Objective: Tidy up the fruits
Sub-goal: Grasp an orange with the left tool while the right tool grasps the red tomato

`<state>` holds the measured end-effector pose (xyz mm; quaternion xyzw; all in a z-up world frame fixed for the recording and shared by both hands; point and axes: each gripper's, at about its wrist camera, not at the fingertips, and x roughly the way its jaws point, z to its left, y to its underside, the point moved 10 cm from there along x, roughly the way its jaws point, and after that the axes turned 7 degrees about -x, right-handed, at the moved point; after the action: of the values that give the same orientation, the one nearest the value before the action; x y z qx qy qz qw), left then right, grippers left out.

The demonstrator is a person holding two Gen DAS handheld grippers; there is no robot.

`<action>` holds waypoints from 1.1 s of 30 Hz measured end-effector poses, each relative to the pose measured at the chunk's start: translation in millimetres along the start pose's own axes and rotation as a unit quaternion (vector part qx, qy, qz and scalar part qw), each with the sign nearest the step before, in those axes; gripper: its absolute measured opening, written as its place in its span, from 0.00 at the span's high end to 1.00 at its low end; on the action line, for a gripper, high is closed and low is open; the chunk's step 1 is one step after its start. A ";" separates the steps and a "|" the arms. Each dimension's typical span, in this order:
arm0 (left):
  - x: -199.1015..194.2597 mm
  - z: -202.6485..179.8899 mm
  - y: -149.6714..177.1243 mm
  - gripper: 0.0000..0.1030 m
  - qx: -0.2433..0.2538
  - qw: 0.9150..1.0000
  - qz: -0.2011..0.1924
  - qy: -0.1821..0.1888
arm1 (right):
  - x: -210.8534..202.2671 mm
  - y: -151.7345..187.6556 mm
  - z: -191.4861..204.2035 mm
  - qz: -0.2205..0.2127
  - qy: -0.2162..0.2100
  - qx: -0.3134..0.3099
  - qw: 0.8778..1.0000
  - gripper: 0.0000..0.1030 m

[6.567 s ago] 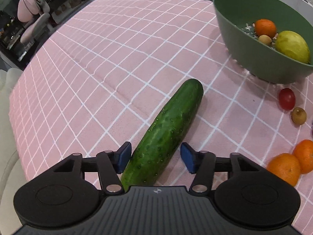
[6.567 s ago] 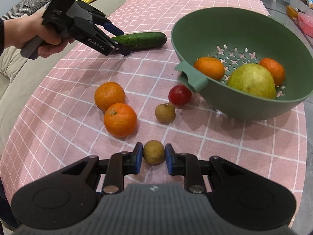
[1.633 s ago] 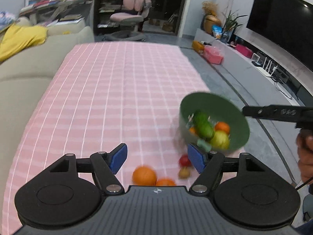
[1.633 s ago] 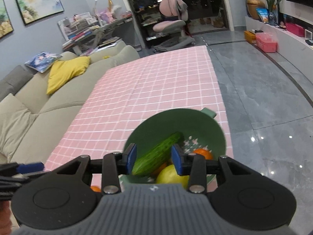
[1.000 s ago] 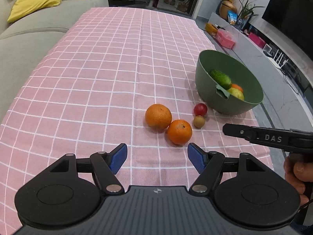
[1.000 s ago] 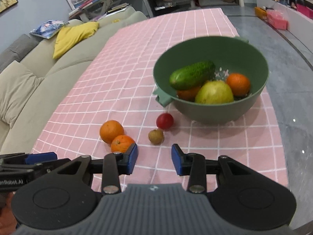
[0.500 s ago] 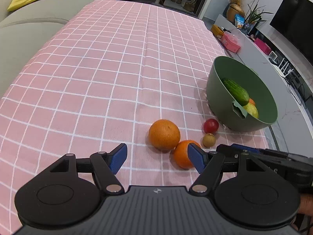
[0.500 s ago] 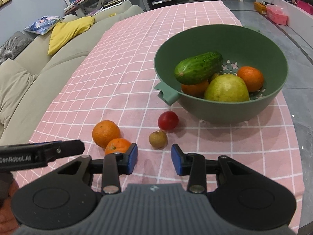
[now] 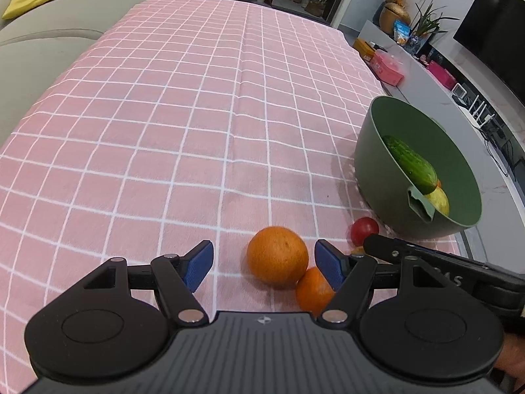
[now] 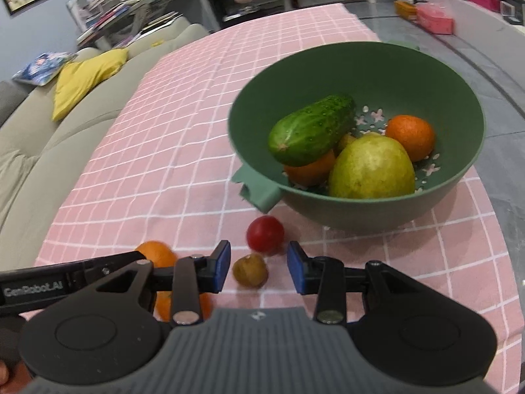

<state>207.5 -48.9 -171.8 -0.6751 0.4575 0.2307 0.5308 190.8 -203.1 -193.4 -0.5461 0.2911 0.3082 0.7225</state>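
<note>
Ahead and right of my tools sits the green bowl [image 10: 452, 177], holding a cucumber [image 10: 311, 129]. My left gripper [image 9: 264, 264] spreads wide around an orange [image 9: 277, 254]. My right gripper [image 10: 259, 267] gapes, a small brown fruit [image 10: 250, 270] between its fingers.

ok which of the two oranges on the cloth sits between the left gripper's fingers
The larger, farther orange lies in the open left gripper. The smaller orange touches it but sits nearer the camera, partly hidden behind the right finger.
</note>
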 end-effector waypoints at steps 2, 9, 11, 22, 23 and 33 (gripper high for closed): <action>3.8 -2.6 -1.1 0.20 0.003 1.000 0.002 0.004 | 6.0 -0.9 -3.0 -0.002 0.009 0.008 1.000 0.65; 14.9 -10.4 2.6 0.20 0.020 1.000 0.009 0.013 | 20.5 -5.3 -7.8 -0.006 0.023 0.014 1.000 0.65; 17.7 -12.2 5.3 0.20 0.026 1.000 0.012 0.012 | 23.4 -5.2 -6.8 -0.006 0.023 0.013 1.000 0.65; 20.2 -8.0 8.1 0.30 -0.002 0.999 0.022 0.040 | 28.1 -7.8 1.5 -0.011 0.022 -0.008 1.000 0.76; 19.7 -7.7 8.0 0.33 -0.004 0.999 0.022 0.042 | 28.0 -7.9 1.8 -0.011 0.022 -0.008 1.000 0.76; 14.8 -3.2 7.8 0.49 0.002 0.999 0.019 0.034 | 26.4 -7.2 4.9 -0.009 0.014 -0.008 1.000 0.76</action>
<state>207.3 -57.5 -186.6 -0.6729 0.4885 0.2169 0.5114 213.6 -196.5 -207.8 -0.5586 0.2938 0.2964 0.7168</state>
